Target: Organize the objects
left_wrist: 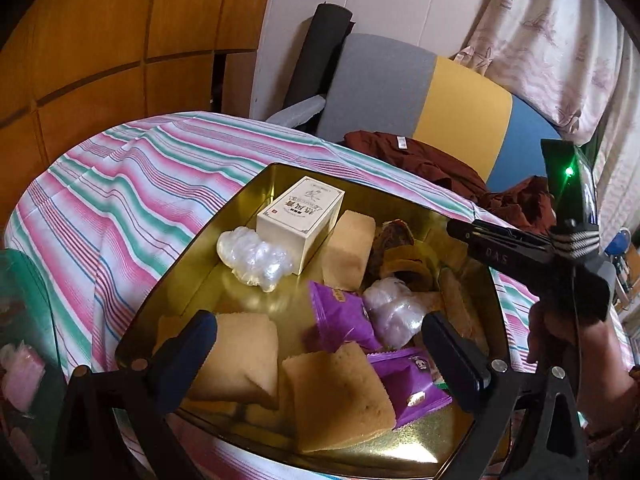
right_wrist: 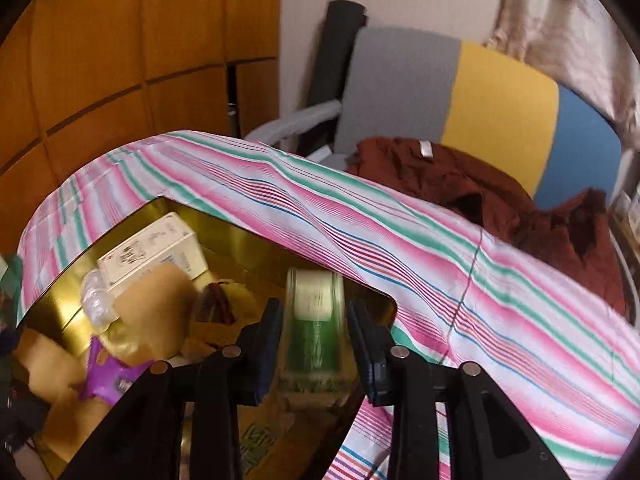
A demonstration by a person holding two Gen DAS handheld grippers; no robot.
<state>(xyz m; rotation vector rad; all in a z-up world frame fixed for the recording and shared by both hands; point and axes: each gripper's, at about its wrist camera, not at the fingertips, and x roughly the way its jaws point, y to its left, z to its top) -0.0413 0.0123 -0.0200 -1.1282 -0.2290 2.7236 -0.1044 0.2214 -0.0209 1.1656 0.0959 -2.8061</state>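
A gold tin (left_wrist: 224, 216) sits on a striped cloth (left_wrist: 120, 184), full of snacks. The left gripper (left_wrist: 320, 344) hangs open over the tan cakes (left_wrist: 336, 396) and purple packets (left_wrist: 340, 316), holding nothing. At three o'clock of the tin, the right gripper (right_wrist: 314, 344) has a green bottle (right_wrist: 314, 320) between its fingers; it is blurry, but the pads look just off it. A white box (left_wrist: 300, 220) sits at twelve o'clock.
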